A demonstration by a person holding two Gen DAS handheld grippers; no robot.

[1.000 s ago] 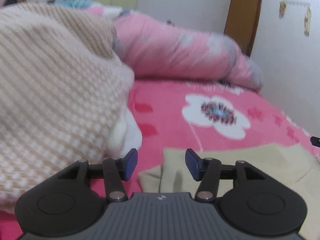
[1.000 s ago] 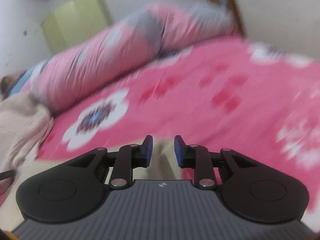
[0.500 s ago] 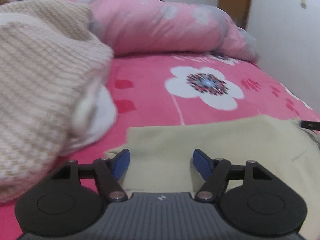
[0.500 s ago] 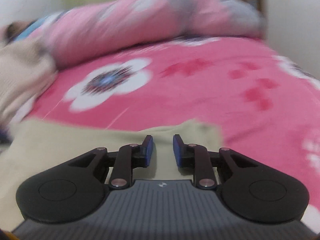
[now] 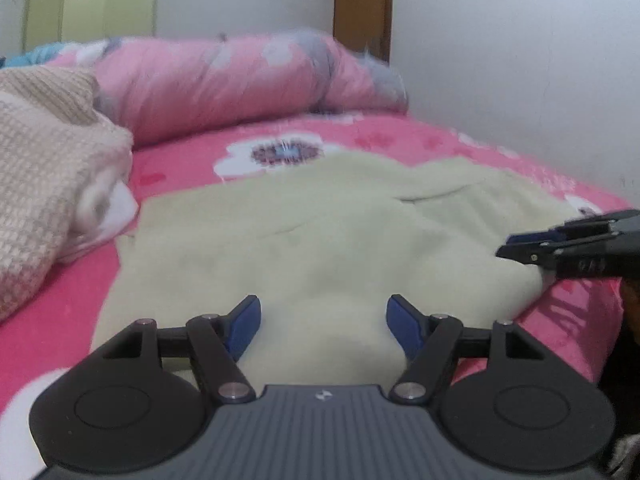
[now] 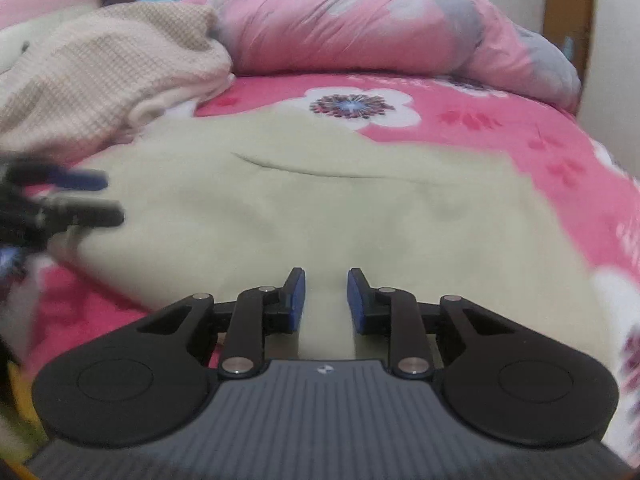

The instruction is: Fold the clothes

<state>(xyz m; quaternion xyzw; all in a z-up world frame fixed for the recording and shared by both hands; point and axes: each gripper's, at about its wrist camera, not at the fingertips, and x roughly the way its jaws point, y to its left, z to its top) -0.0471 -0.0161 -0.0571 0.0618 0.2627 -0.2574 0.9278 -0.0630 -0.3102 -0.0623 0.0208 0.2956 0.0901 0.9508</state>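
Note:
A pale yellow-green garment (image 5: pixel 320 232) lies spread on the pink floral bed (image 5: pixel 60 312), its far edge reaching a white flower print. My left gripper (image 5: pixel 323 320) is open above the garment's near edge, with nothing pinched between its blue pads. In the right wrist view it shows blurred at the left (image 6: pixel 112 198). My right gripper (image 6: pixel 326 292) has its jaws narrow, with a raised strip of the garment (image 6: pixel 320 200) between the pads. From the left wrist view it sits at the garment's right edge (image 5: pixel 504 246).
A beige knitted blanket (image 5: pixel 48 160) is heaped on the left, close to the garment. A rolled pink quilt (image 5: pixel 240 80) lies across the far end of the bed. A white wall (image 5: pixel 520 80) runs along the right, with a wooden door (image 5: pixel 362 8) behind.
My left jaws have widened. Both views have pulled back, and far more of the garment now lies spread ahead, reaching the flower print. The right gripper has come into the left view.

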